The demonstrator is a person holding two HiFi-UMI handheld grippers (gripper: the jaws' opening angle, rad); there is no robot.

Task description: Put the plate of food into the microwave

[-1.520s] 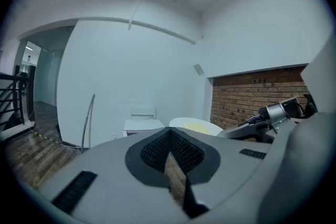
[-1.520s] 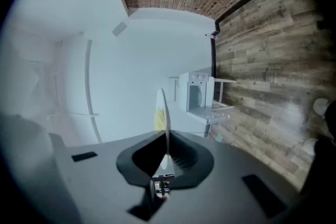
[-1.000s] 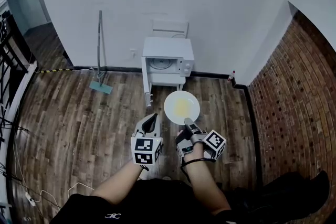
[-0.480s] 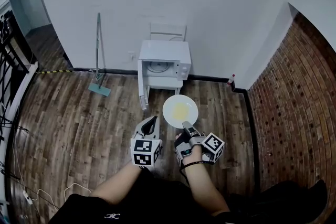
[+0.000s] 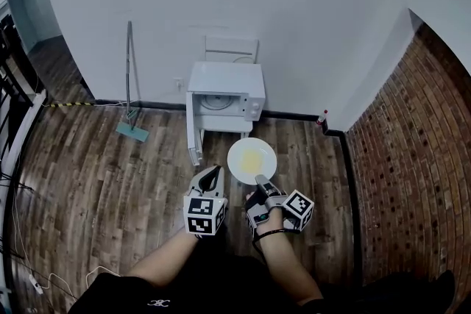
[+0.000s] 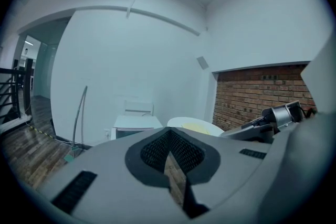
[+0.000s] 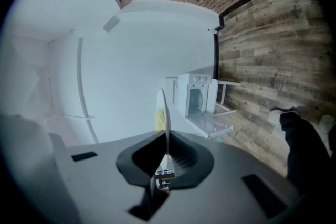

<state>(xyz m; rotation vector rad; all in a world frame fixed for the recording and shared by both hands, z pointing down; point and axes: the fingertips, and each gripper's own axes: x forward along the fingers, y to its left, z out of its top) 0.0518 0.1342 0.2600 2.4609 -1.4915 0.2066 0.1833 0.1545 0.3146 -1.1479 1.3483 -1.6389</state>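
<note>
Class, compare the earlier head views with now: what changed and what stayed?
The person has edged toward the microwave, now slightly larger and further left in the head view. Unchanged: right gripper clamped on the plate rim, left gripper shut and empty, door open.

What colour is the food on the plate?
Yellow food on a white plate; head view shows it best.

The left claw [image 6: 169, 152] has its jaws pressed together with nothing between them. Beyond its tip, a white microwave [image 6: 137, 124] stands at eleven o'clock and a plate [image 6: 195, 124] of yellow food at one o'clock. A mop [image 6: 79, 115] leans at ten o'clock, and a brick wall [image 6: 257, 94] fills two o'clock.
</note>
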